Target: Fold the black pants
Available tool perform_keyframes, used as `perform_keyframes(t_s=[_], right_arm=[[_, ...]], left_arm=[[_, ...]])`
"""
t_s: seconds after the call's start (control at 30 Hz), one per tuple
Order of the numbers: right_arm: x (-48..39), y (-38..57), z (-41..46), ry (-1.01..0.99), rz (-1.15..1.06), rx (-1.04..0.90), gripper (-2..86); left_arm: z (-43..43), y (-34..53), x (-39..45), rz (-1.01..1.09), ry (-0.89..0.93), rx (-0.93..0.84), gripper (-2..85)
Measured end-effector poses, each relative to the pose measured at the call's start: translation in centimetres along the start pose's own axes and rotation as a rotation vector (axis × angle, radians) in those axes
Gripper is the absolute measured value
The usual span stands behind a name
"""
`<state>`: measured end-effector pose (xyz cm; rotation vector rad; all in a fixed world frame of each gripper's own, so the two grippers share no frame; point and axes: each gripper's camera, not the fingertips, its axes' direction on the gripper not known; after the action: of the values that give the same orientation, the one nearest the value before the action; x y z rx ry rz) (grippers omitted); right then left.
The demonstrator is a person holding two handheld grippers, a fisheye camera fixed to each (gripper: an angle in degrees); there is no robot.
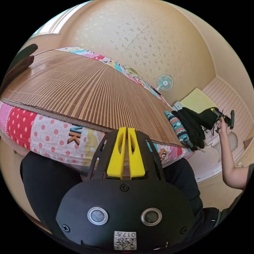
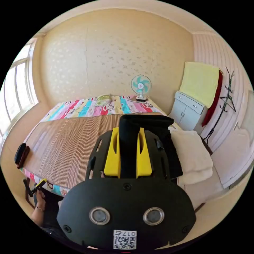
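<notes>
Black pants point(image 2: 137, 132) hang bunched from the right gripper point(image 2: 128, 148) — jaws clenched on the cloth — off the bed's point(image 2: 66, 148) right edge. Left gripper point(image 1: 126, 152), jaws pressed together on nothing, waits. Risk: the bundle slips — one pinch carries everything.

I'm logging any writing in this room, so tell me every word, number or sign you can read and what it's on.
"NK": dark and orange letters on the patchwork bedsheet, left gripper view; the rest of the word is cut off.
Too small to read: the code sticker on the black housing, left gripper view.
Likewise the second sticker, right gripper view.
Nothing else legible.
</notes>
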<state>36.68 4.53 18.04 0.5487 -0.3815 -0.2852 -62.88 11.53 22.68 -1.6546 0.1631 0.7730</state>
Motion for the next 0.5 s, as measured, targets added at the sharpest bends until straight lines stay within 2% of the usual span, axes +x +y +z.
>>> perform_keyframes(t_s=[0.13,0.2,0.27,0.33,0.4,0.5], right_arm=[[-18.8,-0.4,6.2,0.103,-0.590,-0.148,9.3],[-24.9,2.5,8.4,0.123,-0.765,-0.189,9.3],[-28.4,5.0,9.4,0.028,-0.787,-0.216,9.4],[-30.5,7.8,8.6,-0.232,-0.742,-0.226,9.5],[-31.3,9.7,7.3,-0.357,-0.740,-0.205,9.6],[-29.0,10.8,6.5,-0.494,-0.625,-0.196,10.1]], left_arm=[[1.0,-0.2,0.0,0.016,-0.012,-0.010,-1.0],[1.6,-0.1,-0.2,0.020,-0.020,-0.008,-1.0],[2.0,0.0,-0.4,0.020,-0.023,-0.006,-1.0],[2.4,0.2,-0.5,0.016,-0.020,-0.003,-1.0],[3.0,0.3,-0.7,0.014,-0.014,-0.005,-1.0],[4.0,0.0,-0.6,0.016,-0.007,-0.007,-1.0]])
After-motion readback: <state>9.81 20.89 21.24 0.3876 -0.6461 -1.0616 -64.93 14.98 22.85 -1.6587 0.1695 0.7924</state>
